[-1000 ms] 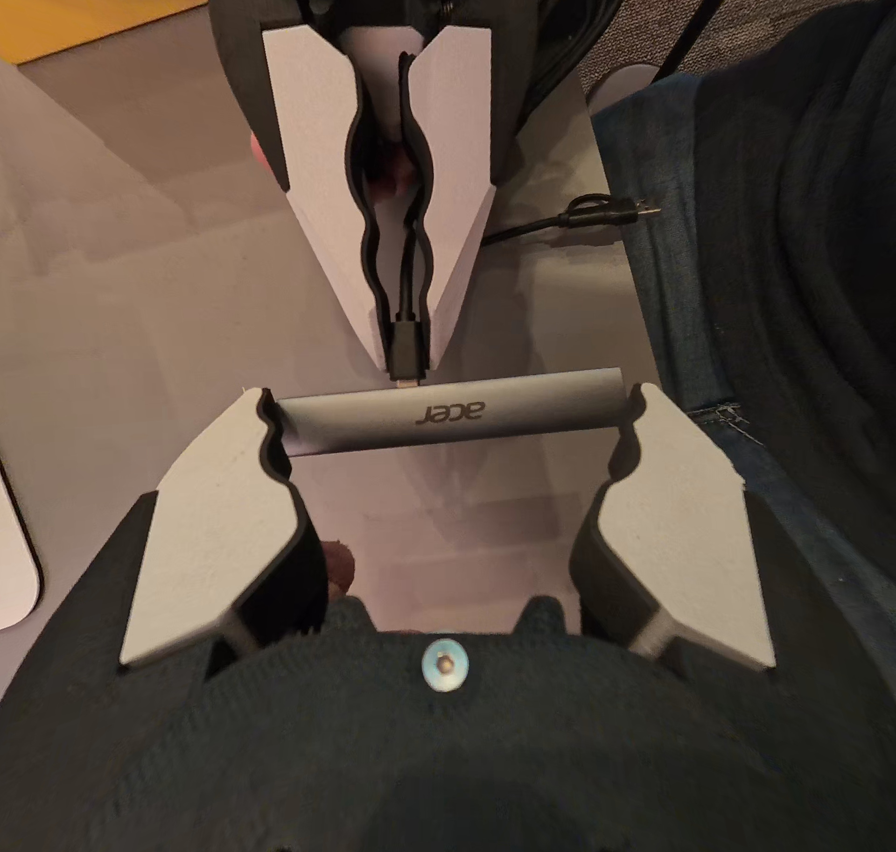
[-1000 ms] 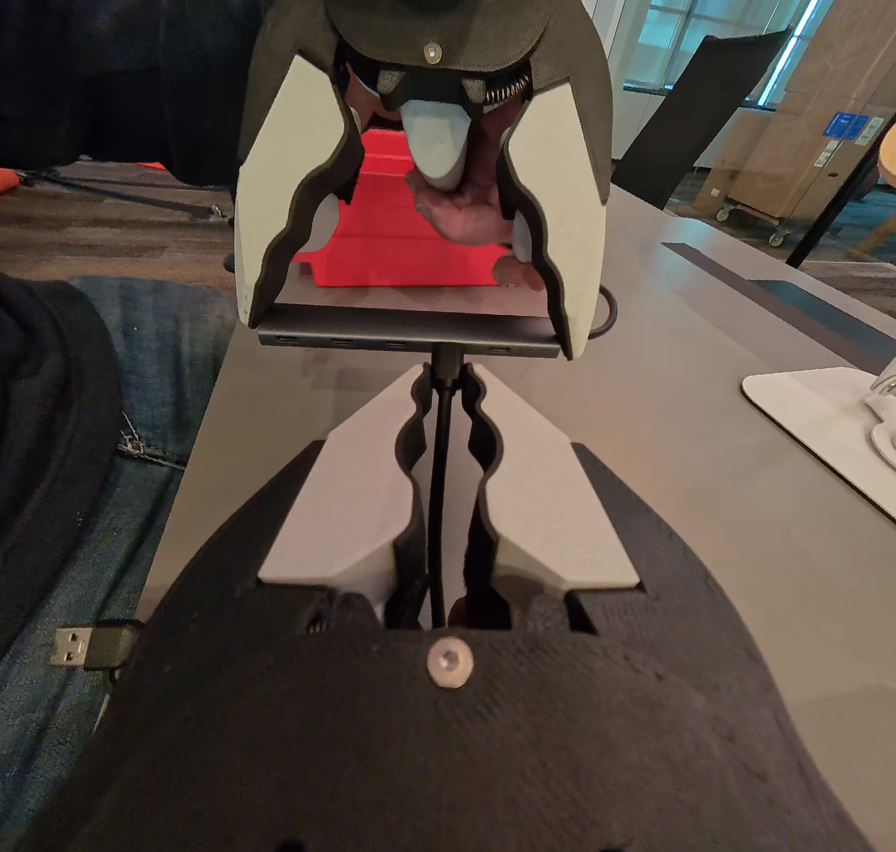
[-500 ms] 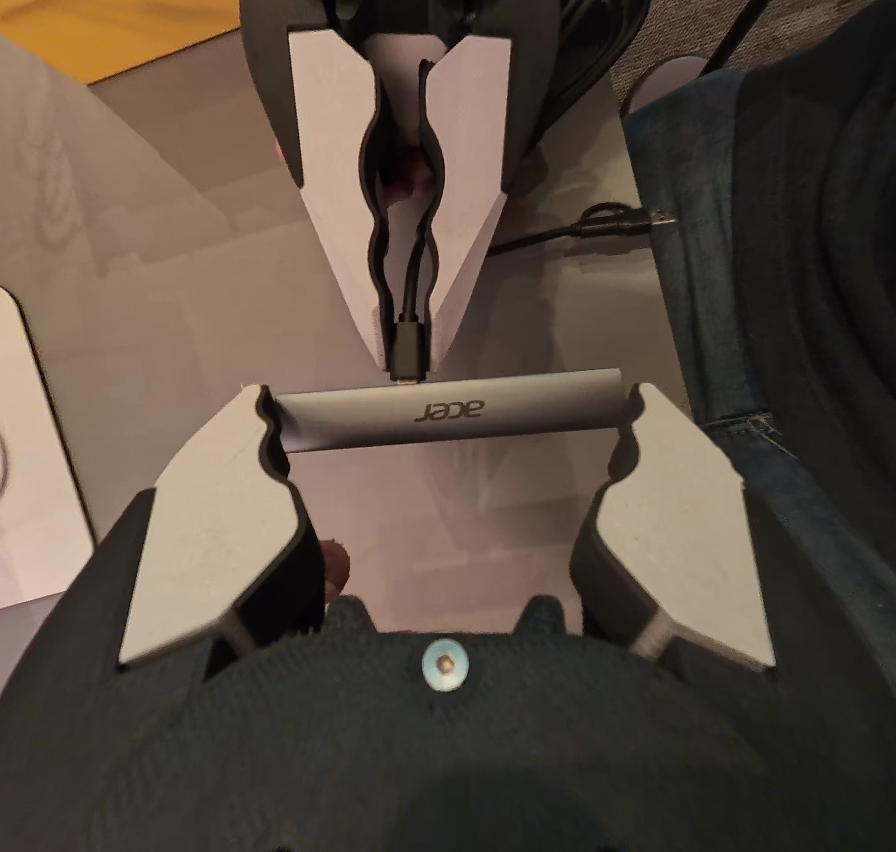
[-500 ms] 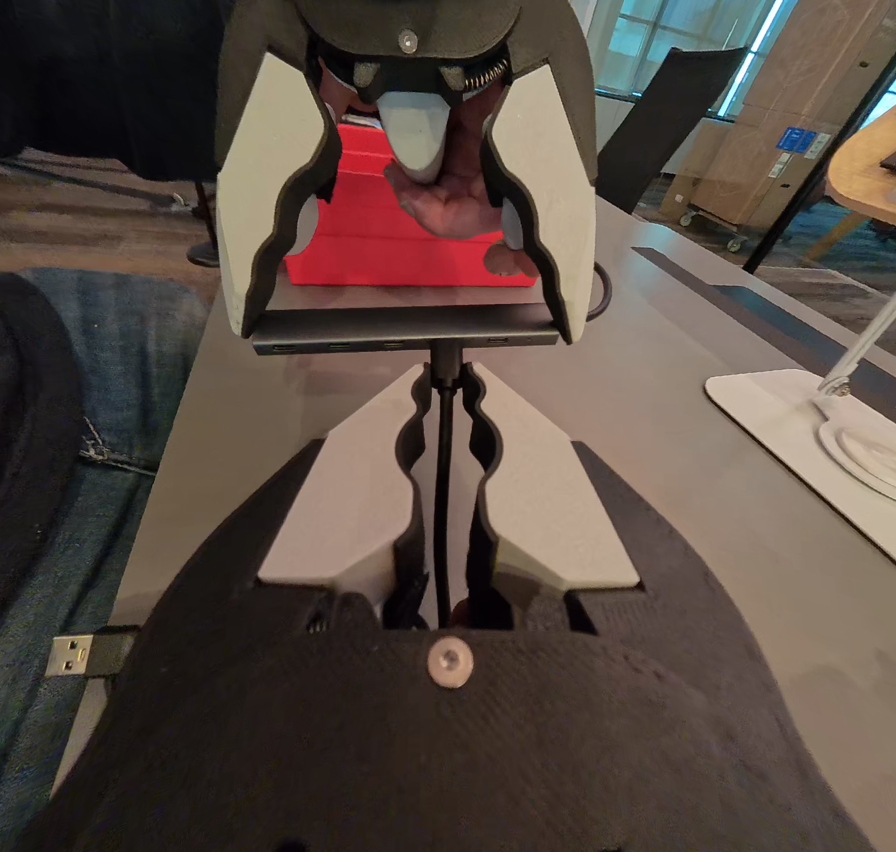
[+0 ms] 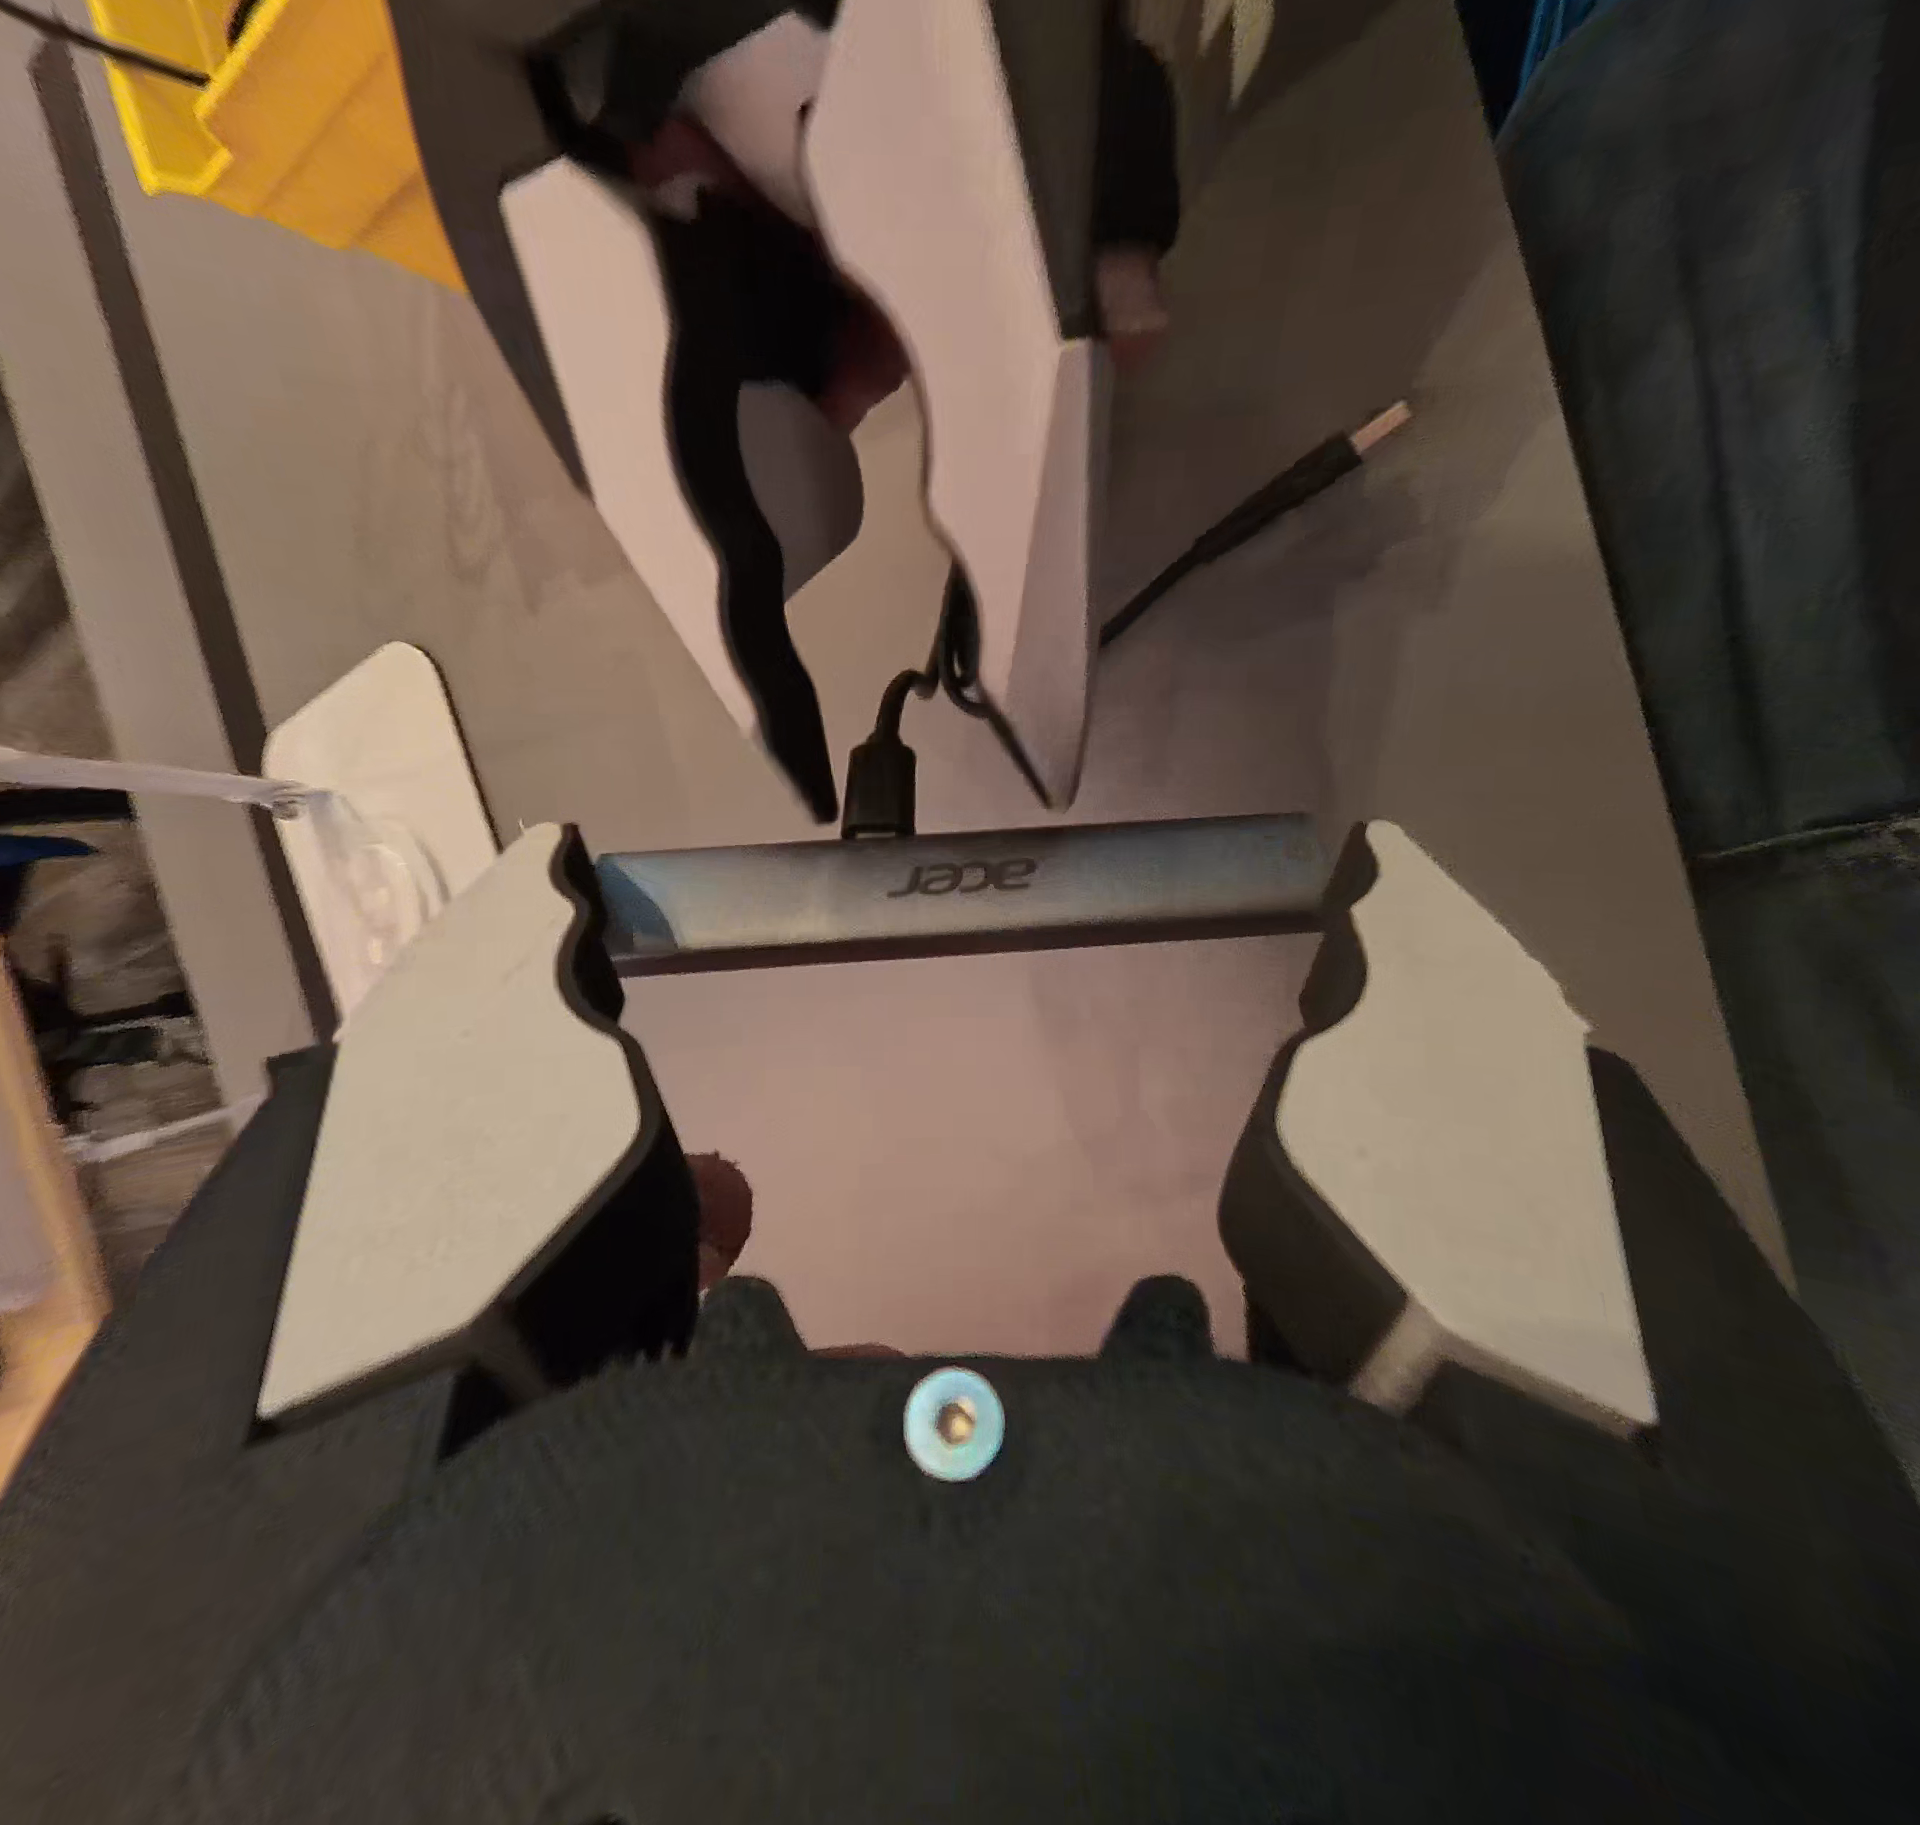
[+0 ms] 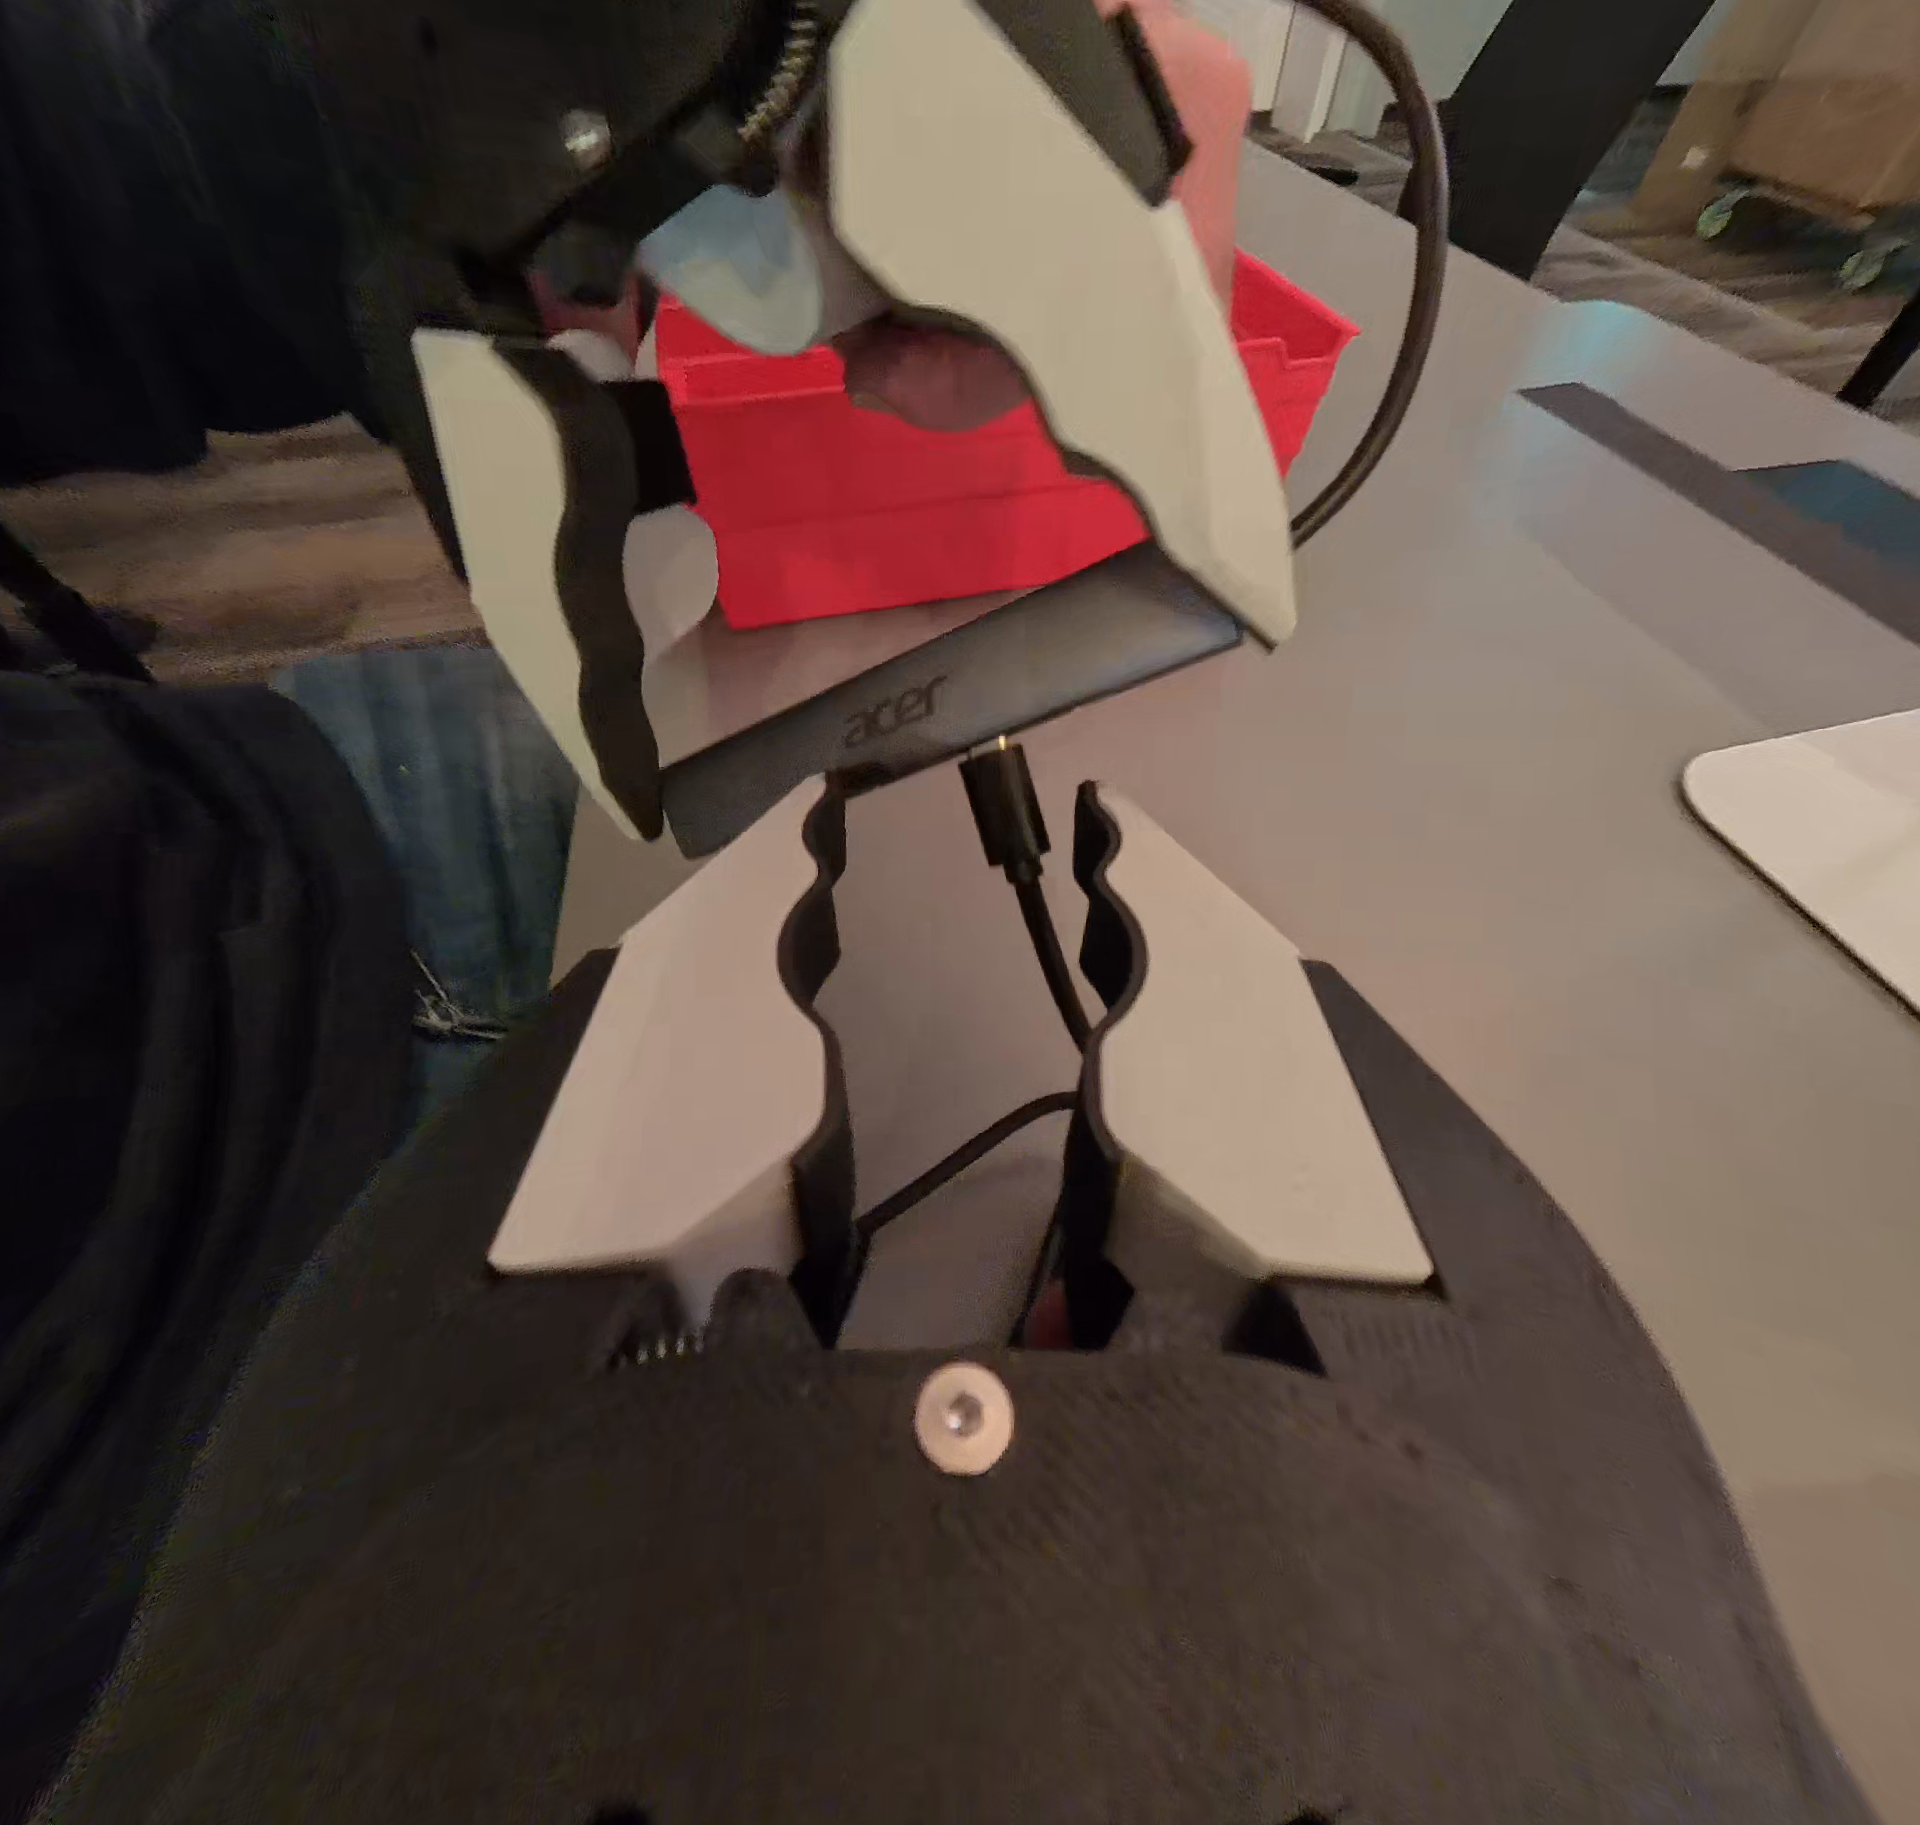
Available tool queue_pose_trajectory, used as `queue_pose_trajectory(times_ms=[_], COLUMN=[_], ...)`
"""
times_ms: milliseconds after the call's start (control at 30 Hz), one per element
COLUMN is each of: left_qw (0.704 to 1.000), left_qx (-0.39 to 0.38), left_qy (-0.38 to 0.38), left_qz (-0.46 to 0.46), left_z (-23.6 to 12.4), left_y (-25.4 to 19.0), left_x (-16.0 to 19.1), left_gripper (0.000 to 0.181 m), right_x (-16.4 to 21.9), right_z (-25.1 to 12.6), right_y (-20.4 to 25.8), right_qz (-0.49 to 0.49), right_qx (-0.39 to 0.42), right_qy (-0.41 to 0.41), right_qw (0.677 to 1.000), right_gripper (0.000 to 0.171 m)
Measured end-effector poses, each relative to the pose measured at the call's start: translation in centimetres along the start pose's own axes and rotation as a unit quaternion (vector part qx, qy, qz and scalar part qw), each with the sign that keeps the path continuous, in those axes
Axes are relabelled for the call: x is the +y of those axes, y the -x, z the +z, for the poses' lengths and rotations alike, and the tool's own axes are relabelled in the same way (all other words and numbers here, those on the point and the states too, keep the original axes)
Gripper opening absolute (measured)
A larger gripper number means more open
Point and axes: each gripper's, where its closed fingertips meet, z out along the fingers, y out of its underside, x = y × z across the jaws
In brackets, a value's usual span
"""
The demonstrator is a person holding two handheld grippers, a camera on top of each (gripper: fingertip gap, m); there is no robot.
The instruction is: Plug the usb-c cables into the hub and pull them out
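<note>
My left gripper [image 5: 961, 892] is shut on the ends of the grey hub [image 5: 1091, 882] and holds it tilted above the table. A black usb-c plug [image 5: 881, 788] sits in the hub's far edge. In the right wrist view a bit of metal tip shows where the plug [image 6: 1003, 809] meets the hub [image 6: 1091, 653]. My right gripper [image 6: 956, 819] is open just in front of the hub, with the cable [image 6: 1049, 954] lying loose between its jaws, against the right finger. The right gripper also shows in the left wrist view [image 5: 935, 799], and the left gripper shows in the right wrist view [image 6: 951, 715].
A second black cable with a usb-a end [image 5: 1361, 445] lies on the grey table [image 6: 1455, 736]. A red bin [image 6: 935, 487] stands behind the hub. A white pad [image 6: 1818, 819] lies at the right. A yellow bin [image 5: 291, 113] is at the far left. A person's jeans [image 5: 1714, 528] are beside the table edge. Less than 4 cm separates the two grippers' tips.
My right gripper has opened and let go of the usb-c plug, which stays at the hub. My left gripper has tilted the hub, and both views have shifted.
</note>
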Motion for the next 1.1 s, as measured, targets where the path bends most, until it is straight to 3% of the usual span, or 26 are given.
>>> queue_pose_trajectory(times_ms=[33, 67, 100, 167, 233, 533, 567, 633, 700, 867, 1000, 1067, 1100], left_qw=[1.0, 0.998, 0.995, 0.993, 0.996, 0.996, 0.995, 0.994, 0.994, 0.991, 0.983, 0.98, 0.978], left_qx=[-0.006, -0.033, -0.068, -0.084, -0.075, -0.09, -0.094, -0.102, -0.104, -0.111, -0.117, -0.12, -0.124], left_qy=[0.003, -0.019, -0.034, -0.008, 0.0, 0.027, 0.024, 0.026, 0.035, 0.077, 0.129, 0.145, 0.152], left_qz=[0.02, 0.044, 0.065, 0.085, 0.057, 0.009, 0.007, 0.004, -0.002, -0.015, -0.055, -0.067, -0.071], left_z=[-0.2, -0.7, -1.2, -1.4, -0.9, 0.7, 0.5, 0.2, 0.0, -0.4, -0.1, 0.2, 0.3], left_y=[-0.2, 0.0, 0.5, 0.8, 1.2, 0.0, 0.1, 0.2, 0.2, -0.5, -1.3, -1.7, -1.8], left_x=[-0.3, -1.3, -2.2, -2.1, -1.0, 2.4, 2.5, 2.7, 3.2, 5.0, 7.7, 8.7, 9.1], left_gripper=[0.114, 0.074, 0.054, 0.058, 0.06, 0.061, 0.06, 0.06, 0.059, 0.059, 0.061, 0.062, 0.062], right_x=[-0.4, -0.6, -0.8, -1.0, -0.4, 1.6, 1.9, 2.7, 3.4, 4.2, 7.5, 9.0, 9.1], right_z=[0.2, 0.3, 0.4, 0.7, 1.2, 1.9, 2.1, 2.8, 3.8, 6.5, 7.7, 8.4, 8.8], right_y=[-0.3, -0.7, -0.4, 0.2, -0.8, -1.4, -2.1, -3.3, -4.2, -7.7, -9.9, -9.9, -9.8], right_qz=[0.014, 0.026, 0.034, 0.052, 0.052, 0.034, 0.028, 0.025, 0.035, 0.073, 0.014, 0.018, 0.012], right_qx=[0.004, 0.004, -0.02, -0.058, -0.035, -0.004, 0.018, 0.042, 0.039, 0.041, 0.04, 0.033, 0.032], right_qy=[-0.004, -0.004, -0.004, -0.009, 0.006, 0.048, 0.061, 0.098, 0.13, 0.168, 0.269, 0.309, 0.309], right_qw=[1.0, 1.0, 0.999, 0.997, 0.998, 0.998, 0.998, 0.994, 0.99, 0.982, 0.962, 0.95, 0.95], right_gripper=[0.049, 0.056, 0.038, 0.014, 0.0, 0.0, 0.004, 0.035, 0.045, 0.051, 0.058, 0.056, 0.046])
